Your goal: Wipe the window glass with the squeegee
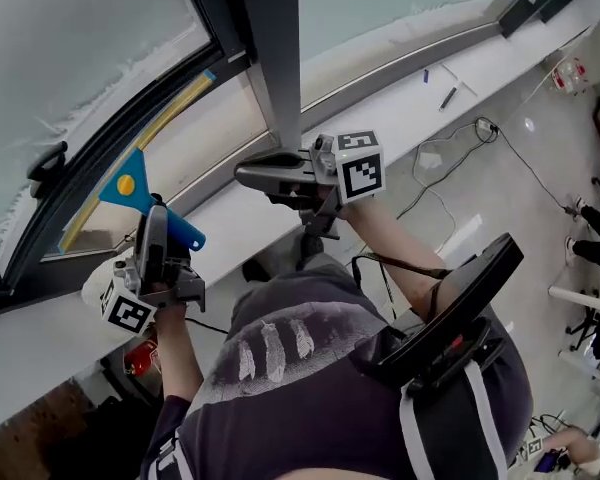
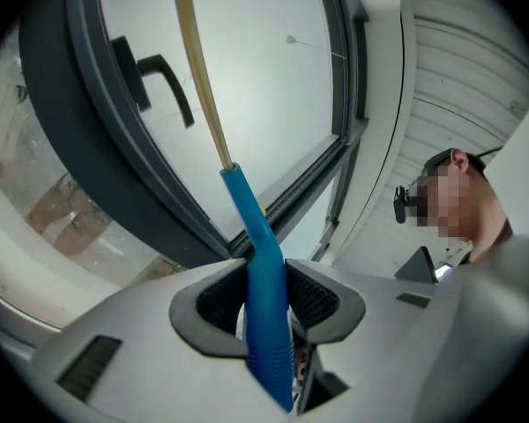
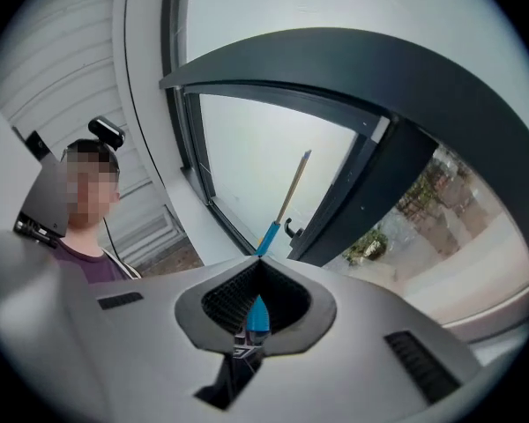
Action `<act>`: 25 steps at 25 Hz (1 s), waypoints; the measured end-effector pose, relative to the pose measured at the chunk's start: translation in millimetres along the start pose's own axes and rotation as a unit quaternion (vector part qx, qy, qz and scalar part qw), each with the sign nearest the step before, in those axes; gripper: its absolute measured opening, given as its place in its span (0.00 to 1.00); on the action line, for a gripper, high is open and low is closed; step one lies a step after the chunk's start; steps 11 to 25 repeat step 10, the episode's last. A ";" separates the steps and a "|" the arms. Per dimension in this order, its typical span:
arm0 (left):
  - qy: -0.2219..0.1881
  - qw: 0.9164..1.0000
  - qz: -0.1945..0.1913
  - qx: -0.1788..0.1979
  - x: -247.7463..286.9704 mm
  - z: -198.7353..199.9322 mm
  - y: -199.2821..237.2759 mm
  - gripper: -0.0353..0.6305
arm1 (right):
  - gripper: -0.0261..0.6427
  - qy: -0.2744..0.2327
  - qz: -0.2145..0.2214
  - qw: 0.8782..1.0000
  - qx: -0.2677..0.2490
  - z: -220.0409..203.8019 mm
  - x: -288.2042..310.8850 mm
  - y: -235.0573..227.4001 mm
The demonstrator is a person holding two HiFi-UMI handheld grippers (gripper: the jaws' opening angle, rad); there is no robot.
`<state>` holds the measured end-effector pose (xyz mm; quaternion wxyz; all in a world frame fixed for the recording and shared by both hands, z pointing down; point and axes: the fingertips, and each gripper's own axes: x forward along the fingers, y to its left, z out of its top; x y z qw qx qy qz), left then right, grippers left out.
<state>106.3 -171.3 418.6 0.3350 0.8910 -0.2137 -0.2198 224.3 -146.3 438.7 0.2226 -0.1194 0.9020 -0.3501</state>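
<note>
The left gripper [image 1: 158,230] grasps the blue plastic handle of the squeegee [image 1: 130,186]. In the left gripper view the handle [image 2: 256,236] runs straight up through the gripper [image 2: 266,267], and both ribbed pads press on its sides. Beyond the jaws the handle widens into a blue triangular head carrying a long yellow blade [image 1: 150,133]. The blade lies slanted along the pale window glass [image 1: 80,48] at the left of the scene, just beside the dark window frame [image 1: 100,143]. Whether its edge presses on the pane cannot be told. A black window handle [image 1: 45,163] sits on that frame, to the left of the blade.

The right gripper [image 1: 250,176] hangs to the right of the squeegee and well apart from it. It sits near the grey upright post [image 1: 275,58] that divides the panes, above the long white sill [image 1: 460,68]. Its jaws are clenched, tip against tip [image 3: 258,261], with nothing gripped at the tips. A small blue piece shows in the hollow behind them, and what it is cannot be told. In the right gripper view the squeegee [image 3: 271,234] stands far off against the glass.
</note>
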 end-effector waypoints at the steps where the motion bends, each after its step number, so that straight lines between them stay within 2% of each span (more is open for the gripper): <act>1: 0.012 1.000 0.000 0.006 0.2 -7.2 -1.3 0.27 | 0.04 0.007 0.003 1.000 0.010 -6.6 1.0 0.7; 4: 0.050 0.998 0.001 0.033 2.1 -23.3 -3.8 0.27 | 0.04 0.038 0.000 0.999 0.003 -26.7 2.8 9.0; 7: 0.065 0.998 -0.013 0.023 9.9 -33.1 -5.0 0.27 | 0.04 0.034 0.000 0.999 0.003 -33.1 1.4 13.7; 10: 0.068 0.997 -0.029 0.002 15.7 -40.5 -4.6 0.27 | 0.04 0.012 -0.001 1.000 0.021 -34.9 -0.2 10.4; 25: 0.068 0.997 -0.029 0.002 15.7 -40.5 -4.6 0.27 | 0.04 0.012 -0.001 1.000 0.021 -34.9 -0.2 10.4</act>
